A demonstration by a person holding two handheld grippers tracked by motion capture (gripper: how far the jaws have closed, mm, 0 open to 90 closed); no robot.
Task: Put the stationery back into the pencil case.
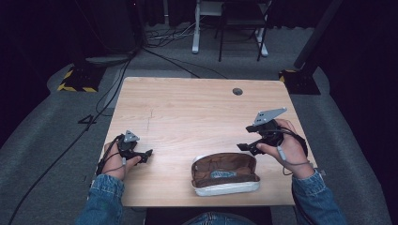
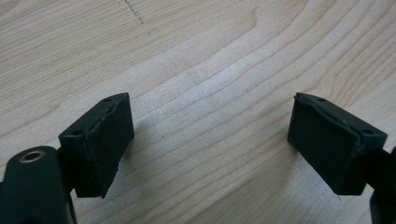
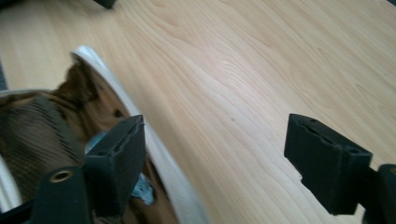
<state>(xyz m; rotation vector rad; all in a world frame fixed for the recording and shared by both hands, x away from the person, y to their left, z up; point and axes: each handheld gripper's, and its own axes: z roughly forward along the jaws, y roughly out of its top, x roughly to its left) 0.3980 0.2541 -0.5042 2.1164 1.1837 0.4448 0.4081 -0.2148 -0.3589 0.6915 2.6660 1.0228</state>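
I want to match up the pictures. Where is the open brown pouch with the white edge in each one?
High view: the pouch lies open near the table's front edge, right of the middle, below the right gripper.
Left gripper view: not in it; there is bare wood between open jaws.
Right gripper view: the pouch is at lower left, behind the left jaw.
Shared landmark: the pale wood tabletop.

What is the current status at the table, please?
Both grippers open, empty: left gripper, right gripper. Pouch lies open, unheld. Nothing in the way.
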